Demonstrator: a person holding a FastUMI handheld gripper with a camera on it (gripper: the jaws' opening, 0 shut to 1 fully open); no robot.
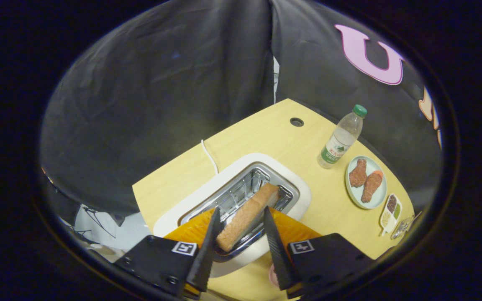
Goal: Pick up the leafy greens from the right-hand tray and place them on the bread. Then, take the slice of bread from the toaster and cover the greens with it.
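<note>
Black cloth backs a pale worktop [266, 138] where the toaster [241, 196] holds the bread [247, 215] upright in its slot. Tool [240, 219] fingers stand apart, straddling the slice. Light, stiff, crumbly by my guess; pinch its flat faces near the top.

Tan bread [247, 217] in a white toaster [207, 196], green-capped bottle [342, 138], pale wood table [266, 133].

bare table [274, 138] beyond toaster [232, 196], bottle [341, 140] and plate [352, 192] alongside
</note>
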